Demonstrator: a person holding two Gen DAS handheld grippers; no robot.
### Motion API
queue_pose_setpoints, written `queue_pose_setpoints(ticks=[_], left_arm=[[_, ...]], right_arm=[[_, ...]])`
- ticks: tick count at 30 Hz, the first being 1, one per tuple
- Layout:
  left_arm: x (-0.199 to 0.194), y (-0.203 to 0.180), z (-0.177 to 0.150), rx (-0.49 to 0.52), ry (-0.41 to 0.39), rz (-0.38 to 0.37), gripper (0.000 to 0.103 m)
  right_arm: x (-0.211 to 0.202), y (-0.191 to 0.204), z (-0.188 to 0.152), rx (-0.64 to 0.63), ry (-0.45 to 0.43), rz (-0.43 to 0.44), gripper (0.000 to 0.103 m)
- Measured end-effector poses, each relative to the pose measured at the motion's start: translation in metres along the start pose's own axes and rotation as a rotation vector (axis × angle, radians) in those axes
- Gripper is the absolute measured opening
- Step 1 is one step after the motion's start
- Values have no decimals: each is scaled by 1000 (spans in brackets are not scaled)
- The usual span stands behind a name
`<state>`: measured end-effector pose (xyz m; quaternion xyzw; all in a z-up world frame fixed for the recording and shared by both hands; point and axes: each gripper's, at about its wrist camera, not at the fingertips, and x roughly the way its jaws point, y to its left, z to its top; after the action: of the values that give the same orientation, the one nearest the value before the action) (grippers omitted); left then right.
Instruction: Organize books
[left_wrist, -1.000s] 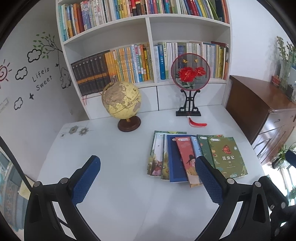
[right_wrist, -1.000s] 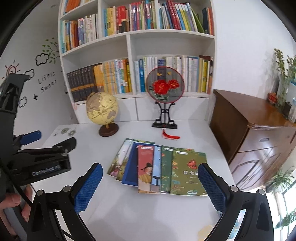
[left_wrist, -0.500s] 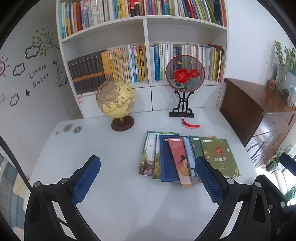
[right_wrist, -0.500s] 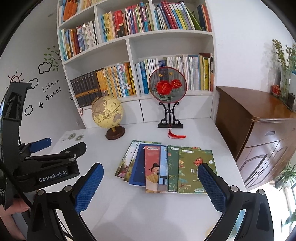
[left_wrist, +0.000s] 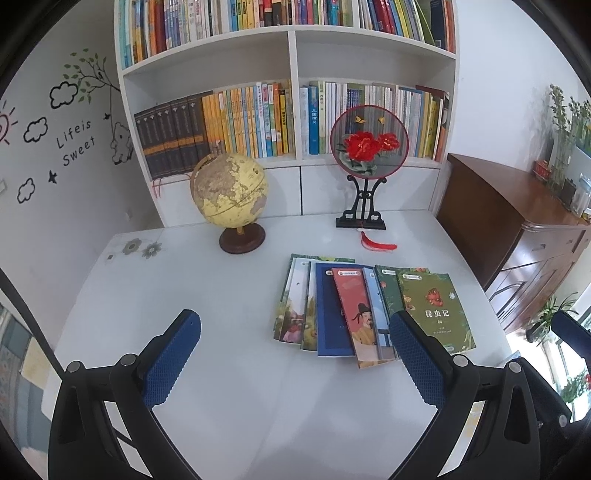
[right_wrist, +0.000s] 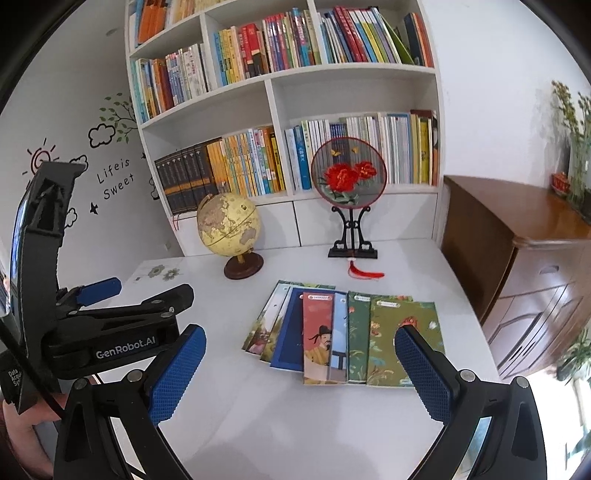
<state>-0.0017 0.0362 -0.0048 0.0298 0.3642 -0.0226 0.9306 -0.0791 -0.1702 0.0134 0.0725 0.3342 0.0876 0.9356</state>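
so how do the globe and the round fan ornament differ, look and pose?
The globe is a yellowish ball tilted on its axis over a round brown base; the fan ornament is a flat sheer disc with red flowers, upright on a black openwork stand. The fan ornament has a red tassel lying by its foot; the globe has none. The globe stands left of the fanned books, the fan ornament behind them. Both sit on the white table near the bookshelf.

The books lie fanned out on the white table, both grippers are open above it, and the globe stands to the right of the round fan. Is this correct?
Not fully. In the left wrist view the globe stands to the left of the round fan, not the right. The rest holds: the books lie fanned on the white table, and both grippers are open.
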Motion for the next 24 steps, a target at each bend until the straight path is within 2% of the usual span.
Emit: queue_pose_setpoints(ticks=[6, 17, 21, 24], left_arm=[[-1, 3, 0, -8, -1, 2, 102], [-1, 8, -1, -12, -5, 4, 102], [1, 12, -1, -30, -2, -35, 102], [4, 15, -1, -52, 10, -62, 102]], right_arm=[[1, 1, -3, 14, 18, 25, 103], [4, 3, -6, -4, 27, 18, 103], [2, 4, -5, -3, 6, 26, 103], [-7, 7, -4, -13, -53, 35, 103]])
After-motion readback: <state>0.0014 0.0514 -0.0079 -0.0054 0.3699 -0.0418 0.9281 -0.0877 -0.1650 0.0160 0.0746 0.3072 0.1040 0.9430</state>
